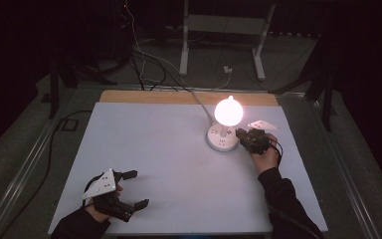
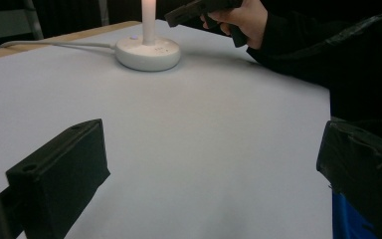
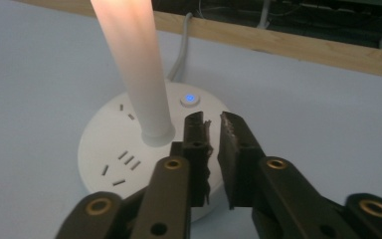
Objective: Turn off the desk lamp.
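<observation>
A round white socket base (image 1: 222, 138) stands at the table's back right, with a glowing globe lamp (image 1: 228, 111) plugged into it. In the right gripper view the lamp's lit stem (image 3: 134, 64) rises from the base (image 3: 104, 149), and a button (image 3: 190, 98) on the base glows blue. My right gripper (image 3: 214, 119) hovers over the base's near edge, just short of that button, with its jaws shut and nothing between them. My left gripper (image 1: 138, 189) rests open at the table's front left, far from the lamp, holding nothing.
A white cable (image 1: 199, 102) runs from the base over the wooden back edge (image 1: 179, 97). A pale sheet (image 1: 169, 154) covers the tabletop. Loose cables and a frame's white legs (image 1: 184, 50) lie on the dark floor behind.
</observation>
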The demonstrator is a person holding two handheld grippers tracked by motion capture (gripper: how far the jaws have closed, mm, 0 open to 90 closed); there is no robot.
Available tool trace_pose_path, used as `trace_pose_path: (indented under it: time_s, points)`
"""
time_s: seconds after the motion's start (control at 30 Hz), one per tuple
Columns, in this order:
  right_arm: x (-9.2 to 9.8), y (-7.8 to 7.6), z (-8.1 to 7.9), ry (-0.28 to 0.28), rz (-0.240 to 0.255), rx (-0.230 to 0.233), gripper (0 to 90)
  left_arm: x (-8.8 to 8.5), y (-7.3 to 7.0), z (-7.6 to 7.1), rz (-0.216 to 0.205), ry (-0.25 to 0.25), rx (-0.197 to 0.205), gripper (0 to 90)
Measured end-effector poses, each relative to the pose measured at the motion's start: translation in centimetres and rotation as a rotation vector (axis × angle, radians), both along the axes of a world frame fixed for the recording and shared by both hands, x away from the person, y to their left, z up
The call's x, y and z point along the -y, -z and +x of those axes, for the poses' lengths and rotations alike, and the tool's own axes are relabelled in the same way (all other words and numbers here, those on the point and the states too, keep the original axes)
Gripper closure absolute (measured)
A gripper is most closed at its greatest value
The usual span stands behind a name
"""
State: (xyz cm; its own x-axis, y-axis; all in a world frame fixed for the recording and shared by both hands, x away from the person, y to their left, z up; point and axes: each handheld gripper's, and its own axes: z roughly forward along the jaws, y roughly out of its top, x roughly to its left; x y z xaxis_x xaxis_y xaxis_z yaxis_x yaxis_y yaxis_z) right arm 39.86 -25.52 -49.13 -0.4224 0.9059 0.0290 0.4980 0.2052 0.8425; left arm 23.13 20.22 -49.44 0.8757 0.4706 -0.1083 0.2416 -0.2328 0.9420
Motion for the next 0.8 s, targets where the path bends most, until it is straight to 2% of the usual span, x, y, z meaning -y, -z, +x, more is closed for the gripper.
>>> trace_pose_path:
  time_s: [0.2,0.47,0.8]
  points:
    - [-0.2,0.4,0.2,0.0,-0.011,-0.021,89.2,0.0,0.0,0.0,0.004,0.001,0.001,0.3]
    - [-0.7,1.2,0.3,-0.021,-0.028,-0.052,89.6,0.0,0.0,0.1,-0.014,-0.002,-0.003,0.3]
    - [-1.1,1.5,0.5,-0.022,-0.036,-0.056,89.6,0.0,0.0,0.0,-0.008,0.0,-0.001,0.3]
